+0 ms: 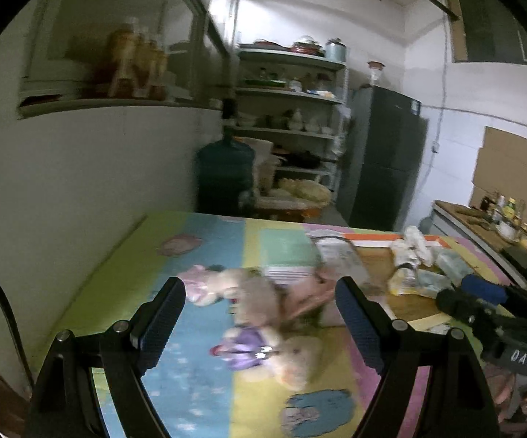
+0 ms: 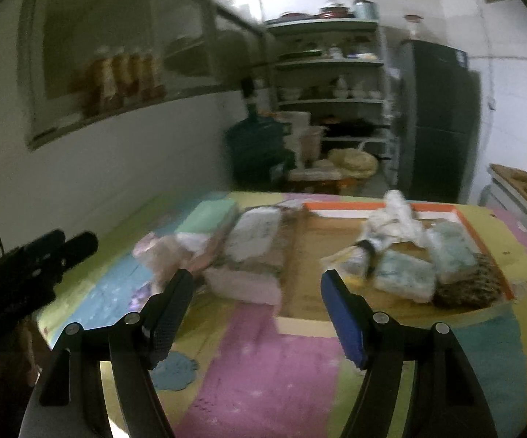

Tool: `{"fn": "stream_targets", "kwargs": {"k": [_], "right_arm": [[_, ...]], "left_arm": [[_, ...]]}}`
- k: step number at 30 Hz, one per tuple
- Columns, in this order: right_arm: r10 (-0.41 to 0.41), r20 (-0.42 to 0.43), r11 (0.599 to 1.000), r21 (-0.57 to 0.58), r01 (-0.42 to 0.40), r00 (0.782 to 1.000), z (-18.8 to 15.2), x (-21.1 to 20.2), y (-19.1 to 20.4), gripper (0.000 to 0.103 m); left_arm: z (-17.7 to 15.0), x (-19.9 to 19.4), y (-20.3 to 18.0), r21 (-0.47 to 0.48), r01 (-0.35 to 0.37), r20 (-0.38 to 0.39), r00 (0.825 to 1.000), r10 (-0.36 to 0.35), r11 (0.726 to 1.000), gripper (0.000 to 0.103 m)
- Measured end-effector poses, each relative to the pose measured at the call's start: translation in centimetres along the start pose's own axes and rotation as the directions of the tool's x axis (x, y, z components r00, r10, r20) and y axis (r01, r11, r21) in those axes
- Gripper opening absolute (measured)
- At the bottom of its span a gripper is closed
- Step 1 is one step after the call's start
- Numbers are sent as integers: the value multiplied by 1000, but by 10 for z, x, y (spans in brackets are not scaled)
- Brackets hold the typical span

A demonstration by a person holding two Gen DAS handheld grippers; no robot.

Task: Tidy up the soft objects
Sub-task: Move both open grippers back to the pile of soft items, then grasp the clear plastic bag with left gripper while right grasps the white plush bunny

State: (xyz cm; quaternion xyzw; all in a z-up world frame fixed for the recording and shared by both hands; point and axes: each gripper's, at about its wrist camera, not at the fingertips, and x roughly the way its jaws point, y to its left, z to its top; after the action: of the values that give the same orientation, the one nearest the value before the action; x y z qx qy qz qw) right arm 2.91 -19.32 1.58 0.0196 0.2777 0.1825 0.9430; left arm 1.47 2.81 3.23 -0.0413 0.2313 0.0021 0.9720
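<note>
Two hand-held grippers are hovering open over a patchwork play mat strewn with soft things.

On the left, the left gripper (image 1: 260, 310) is holding its jaws wide apart with nothing between the pads, pointing down over the colourful mat (image 1: 124, 284); just beyond its fingertips a pile of plush toys (image 1: 249, 292) is lying near the mat's middle, and a beige teddy in a purple outfit (image 1: 263, 354) is lying nearer, between the fingers in the view. Further right, the right gripper (image 2: 256, 310) is likewise standing wide open and empty above the mat. Beyond it a flat cardboard sheet with an orange edge (image 2: 311, 255) is carrying folded cloths (image 2: 406, 273) and a dark knitted item (image 2: 471, 284) at far right.
</note>
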Motion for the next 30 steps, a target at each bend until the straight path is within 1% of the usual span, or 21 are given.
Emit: {"fn": "stream_targets", "kwargs": {"k": [3, 7, 11, 13, 18, 24, 30], "right_arm": [[34, -36, 998, -43, -36, 999, -4, 13, 18, 74], [88, -98, 991, -89, -97, 991, -12, 34, 45, 74], [146, -162, 980, -112, -165, 976, -22, 58, 66, 74], [160, -198, 974, -126, -187, 967, -26, 74, 75, 74], [163, -253, 968, -146, -204, 954, -29, 104, 85, 74], [117, -298, 967, -185, -178, 947, -32, 131, 91, 75], [138, -323, 965, -169, -200, 936, -32, 146, 92, 75]], "left_arm": [[-5, -3, 19, -20, -39, 5, 999, 39, 999, 85], [-10, -3, 39, -47, -62, -3, 998, 62, 997, 84], [-12, -1, 55, -66, -87, -11, 996, 86, 994, 85], [-14, -1, 61, -77, -91, -14, 996, 90, 993, 85], [-19, 4, 72, -93, -93, -28, 995, 91, 991, 85], [-23, 16, 82, -105, -80, -55, 996, 74, 991, 85], [-25, 29, 84, -111, -40, -77, 997, 32, 993, 85]]}}
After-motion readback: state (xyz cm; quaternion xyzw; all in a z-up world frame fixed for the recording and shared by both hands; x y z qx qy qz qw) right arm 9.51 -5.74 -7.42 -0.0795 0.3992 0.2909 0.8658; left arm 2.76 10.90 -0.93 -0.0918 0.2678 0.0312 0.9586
